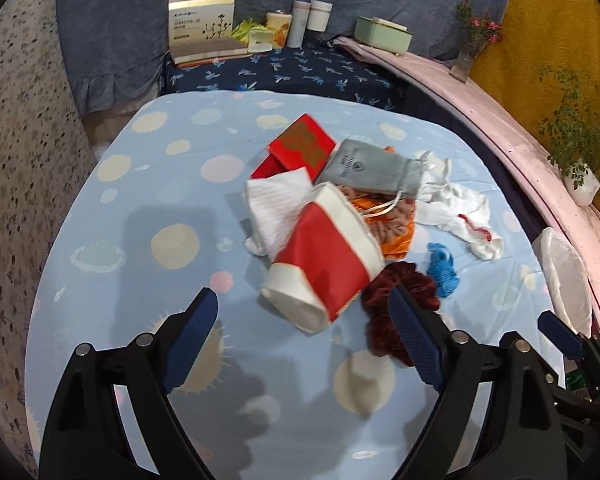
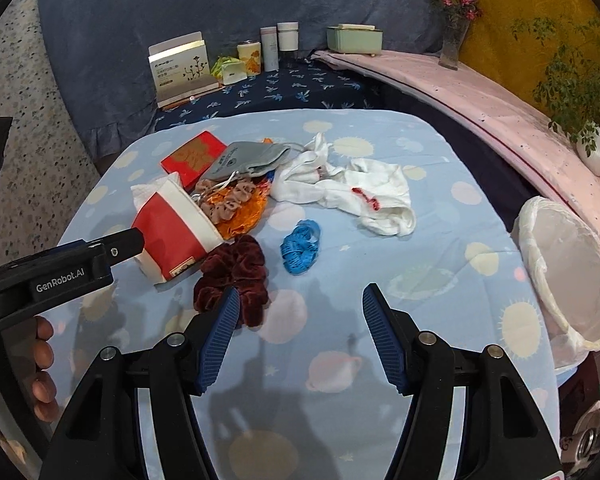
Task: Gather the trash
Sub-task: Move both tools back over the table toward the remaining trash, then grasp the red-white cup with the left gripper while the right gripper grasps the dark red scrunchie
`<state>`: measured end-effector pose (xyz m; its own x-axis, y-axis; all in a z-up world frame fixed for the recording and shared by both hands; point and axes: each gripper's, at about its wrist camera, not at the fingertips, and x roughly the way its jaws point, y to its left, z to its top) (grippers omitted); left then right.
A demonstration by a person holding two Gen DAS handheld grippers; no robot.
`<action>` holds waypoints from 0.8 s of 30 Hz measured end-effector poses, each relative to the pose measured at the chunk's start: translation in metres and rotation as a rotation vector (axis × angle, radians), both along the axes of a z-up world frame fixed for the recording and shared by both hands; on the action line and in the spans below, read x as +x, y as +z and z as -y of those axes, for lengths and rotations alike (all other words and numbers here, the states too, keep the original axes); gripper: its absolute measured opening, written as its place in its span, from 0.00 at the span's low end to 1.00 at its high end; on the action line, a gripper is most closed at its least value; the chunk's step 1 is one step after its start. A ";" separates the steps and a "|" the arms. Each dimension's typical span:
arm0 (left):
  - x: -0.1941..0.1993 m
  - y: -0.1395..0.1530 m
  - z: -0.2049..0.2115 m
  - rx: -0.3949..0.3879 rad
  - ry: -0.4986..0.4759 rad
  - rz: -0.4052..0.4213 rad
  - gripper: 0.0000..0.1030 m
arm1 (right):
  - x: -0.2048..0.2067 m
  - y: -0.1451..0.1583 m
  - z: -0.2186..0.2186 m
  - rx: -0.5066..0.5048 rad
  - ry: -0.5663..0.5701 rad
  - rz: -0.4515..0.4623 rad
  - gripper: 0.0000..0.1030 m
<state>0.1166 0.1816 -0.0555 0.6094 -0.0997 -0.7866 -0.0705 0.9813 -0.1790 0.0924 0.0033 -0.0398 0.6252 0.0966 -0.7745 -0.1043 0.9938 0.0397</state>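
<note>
- The left gripper (image 1: 304, 344) hovered over the tabletop (image 1: 140, 288) with its jaws released and wide apart, nothing between them; a red-and-white paper bag (image 1: 328, 264) lay on its side just ahead of them.
- The right gripper (image 2: 296, 336) likewise had its jaws spread and empty, above the blue, planet-printed cloth of the tabletop.
- A dark red velvet scrunchie (image 2: 232, 280) lay just beside the right gripper's left finger, touching the paper bag's lower corner.
- A white tissue (image 1: 276, 208) lay at the paper bag's far side, partly under it; whether anything was inside the bag cannot be told.
- A coiled blue tape measure (image 2: 302, 246) lay alone near the scrunchie.
- Behind the bag, a tan scrunchie (image 2: 228, 200) rested on orange fabric (image 2: 248, 216), with a grey drawstring pouch (image 2: 240, 158) and a red box (image 2: 192, 156) touching one another farther back.
- Crumpled white cloth (image 2: 364, 192) with a red mark lay to the right of the pile.
- A trash bin (image 2: 568, 264) lined with a white plastic bag stood at the tabletop's right edge, tilted toward the camera; its visible interior showed only the liner.
- On a far shelf stood a carton (image 2: 182, 70), jars and a green box (image 2: 354, 40).
</note>
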 end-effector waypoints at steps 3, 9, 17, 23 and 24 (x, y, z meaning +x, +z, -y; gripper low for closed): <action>0.001 -0.007 -0.008 -0.004 0.011 -0.014 0.85 | 0.006 -0.011 -0.012 0.014 0.019 -0.021 0.60; 0.009 -0.016 -0.014 -0.010 0.009 -0.031 0.87 | 0.020 -0.030 -0.027 0.040 0.039 -0.058 0.60; 0.028 -0.029 -0.013 -0.027 0.006 -0.063 0.87 | 0.035 -0.048 -0.045 0.046 0.063 -0.090 0.65; 0.039 -0.039 -0.005 -0.033 -0.025 -0.089 0.68 | 0.043 -0.063 -0.048 0.060 0.062 -0.122 0.65; 0.040 -0.040 -0.004 -0.034 -0.031 -0.096 0.66 | 0.044 -0.065 -0.047 0.067 0.061 -0.124 0.65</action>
